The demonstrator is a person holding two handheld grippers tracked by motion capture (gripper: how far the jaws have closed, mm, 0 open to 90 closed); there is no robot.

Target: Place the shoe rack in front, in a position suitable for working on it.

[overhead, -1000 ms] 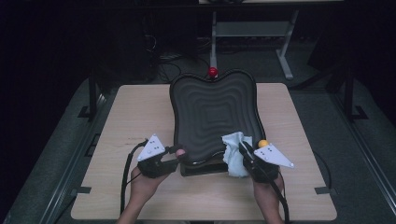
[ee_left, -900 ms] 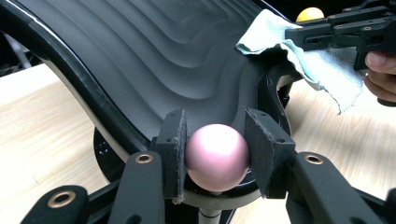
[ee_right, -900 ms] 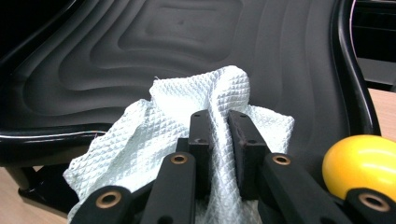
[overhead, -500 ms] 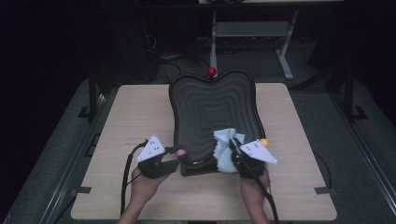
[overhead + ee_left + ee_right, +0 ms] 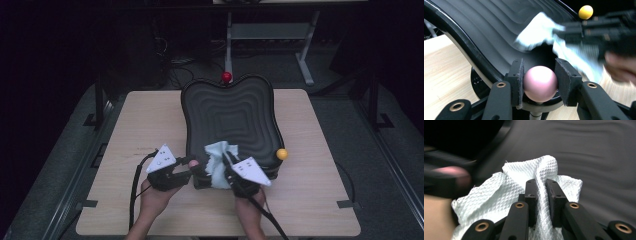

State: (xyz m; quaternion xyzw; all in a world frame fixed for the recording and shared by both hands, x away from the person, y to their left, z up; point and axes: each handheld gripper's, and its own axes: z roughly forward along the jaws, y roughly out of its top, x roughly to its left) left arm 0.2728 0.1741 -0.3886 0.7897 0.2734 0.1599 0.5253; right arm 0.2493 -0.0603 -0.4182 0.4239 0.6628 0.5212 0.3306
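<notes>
From the high view, a black ridged tray [image 5: 227, 112] with a wavy outline stands tilted on a pale wooden table [image 5: 310, 200]; a red ball [image 5: 226, 76] sits at its far rim and a yellow ball [image 5: 282, 153] at its right near corner; the left gripper [image 5: 192, 167] rests at the tray's near left corner, and the right gripper [image 5: 231, 167] lies over the near edge with a white cloth [image 5: 216, 160] bunched against the ridges; the room around is dark, with a metal stand and cables on the grey floor beyond the table; no writing can be read anywhere.

In the left gripper view, the left gripper [image 5: 539, 75] has its jaws closed on a pink ball [image 5: 539, 83] fixed at the tray's [image 5: 486, 32] near rim, both pads pressing its sides; the cloth [image 5: 536, 32] shows blurred on the ridges, with the right gripper behind it and the yellow ball [image 5: 585, 12] at the top; this view alone makes the pink ball's colour and the grip plain.

In the right gripper view, the right gripper [image 5: 541, 190] stands narrow, pinching a fold of the cloth [image 5: 499, 192]; its waffle weave is sharp here; the dark tray surface [image 5: 586, 150] lies behind, and a pink blur at left is the ball [image 5: 451, 171].
</notes>
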